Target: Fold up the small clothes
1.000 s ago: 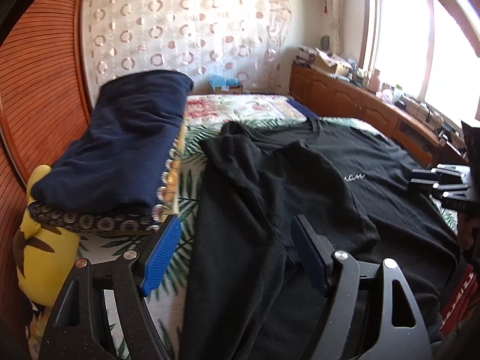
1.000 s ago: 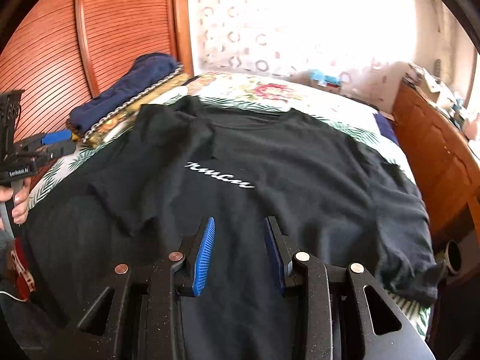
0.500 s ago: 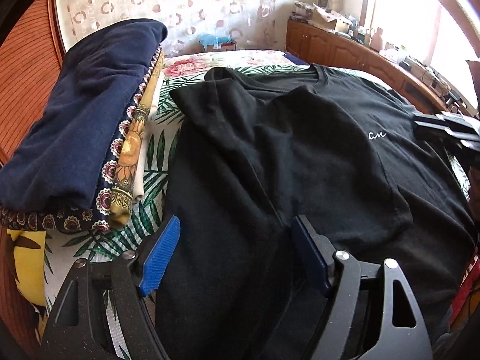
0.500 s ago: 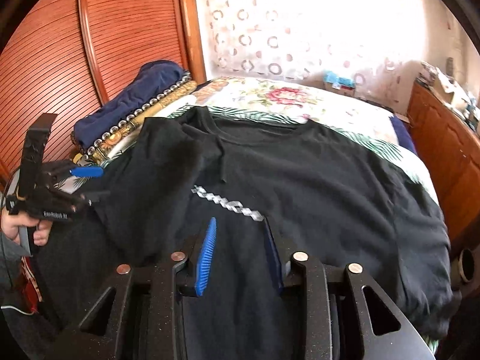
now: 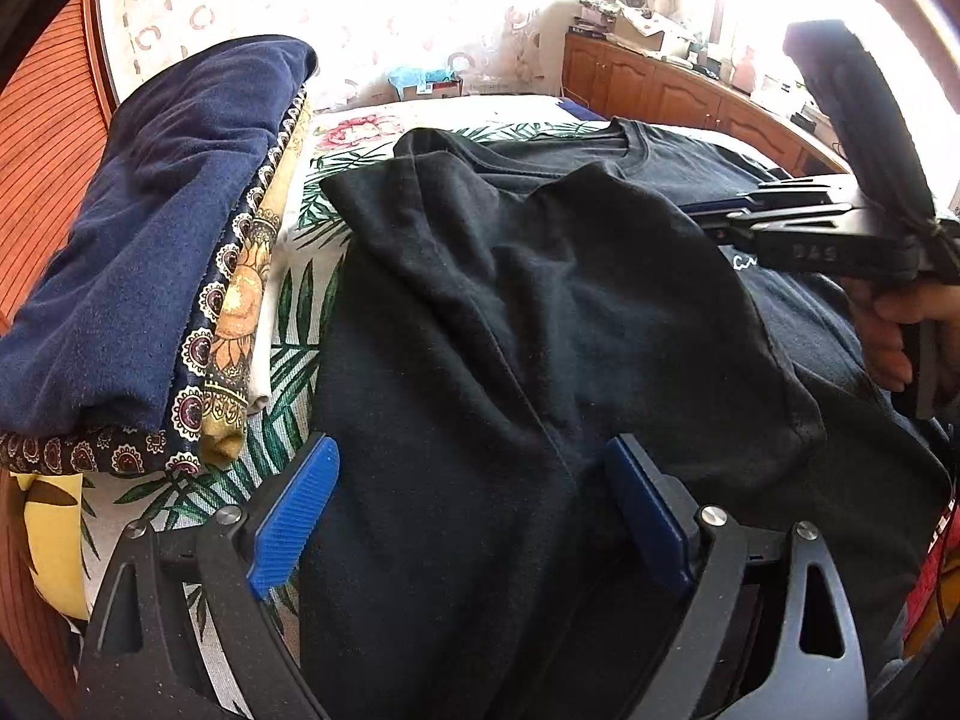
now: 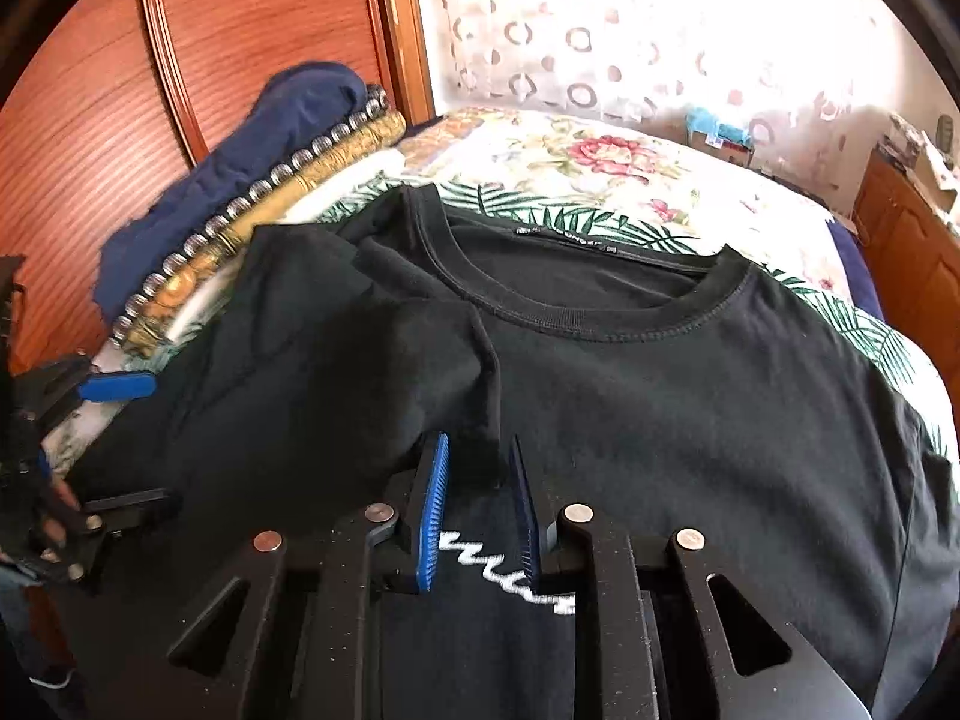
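Left gripper (image 5: 468,516): jaws just opened wide, straddling folded-over side of black T-shirt (image 5: 540,312) on bed (image 5: 288,324), not pinching. Right gripper (image 6: 477,510): jaws just narrowed, gap remaining, over shirt chest beside folded sleeve hem (image 6: 489,396), not clamped.

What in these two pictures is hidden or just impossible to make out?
- White lettering on the black T-shirt: right wrist view, partly covered by the right tongs; unreadable.
- Neck label: too small to read.
- T-shirt's lower hem: cut off by the bottom edge in both views.
- Items on the wooden cabinet: left wrist view, washed out by window glare.
- Folded pile: lower layers hidden under the navy cloth.
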`<action>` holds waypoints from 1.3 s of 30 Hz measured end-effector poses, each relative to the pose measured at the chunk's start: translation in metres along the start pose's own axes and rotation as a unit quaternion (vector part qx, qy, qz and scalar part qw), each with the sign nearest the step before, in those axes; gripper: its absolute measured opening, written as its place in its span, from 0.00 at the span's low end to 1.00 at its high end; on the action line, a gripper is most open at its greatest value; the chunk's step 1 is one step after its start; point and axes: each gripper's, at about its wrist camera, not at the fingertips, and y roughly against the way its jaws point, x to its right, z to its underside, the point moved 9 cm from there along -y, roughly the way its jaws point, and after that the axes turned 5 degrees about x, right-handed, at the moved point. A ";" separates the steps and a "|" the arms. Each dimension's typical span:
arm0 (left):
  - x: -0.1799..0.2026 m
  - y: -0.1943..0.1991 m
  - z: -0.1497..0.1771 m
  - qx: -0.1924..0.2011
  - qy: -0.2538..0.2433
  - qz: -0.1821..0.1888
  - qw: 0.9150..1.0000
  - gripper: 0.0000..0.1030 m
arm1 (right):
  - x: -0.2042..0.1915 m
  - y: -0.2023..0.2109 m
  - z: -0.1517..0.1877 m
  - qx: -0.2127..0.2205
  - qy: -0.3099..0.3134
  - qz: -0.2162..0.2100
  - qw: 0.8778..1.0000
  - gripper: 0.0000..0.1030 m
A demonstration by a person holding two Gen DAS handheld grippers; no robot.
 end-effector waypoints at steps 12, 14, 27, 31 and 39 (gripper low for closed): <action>0.001 0.000 0.000 0.000 0.000 0.000 1.000 0.88 | 0.003 0.004 -0.013 0.006 0.033 0.031 0.999 0.03; 0.000 0.000 0.000 0.000 0.000 0.000 1.000 0.88 | 0.011 0.008 -0.017 0.010 0.020 0.036 0.999 0.03; 0.001 0.000 0.000 0.000 0.001 0.000 1.000 0.88 | 0.026 0.017 -0.027 0.034 -0.014 0.067 0.997 0.03; 0.001 0.000 0.000 0.000 0.001 0.000 1.000 0.88 | 0.026 0.026 -0.013 0.033 -0.010 0.078 0.996 0.10; 0.001 0.000 0.001 0.001 0.001 0.000 1.000 0.88 | 0.044 0.018 0.012 0.003 -0.019 0.100 0.995 0.23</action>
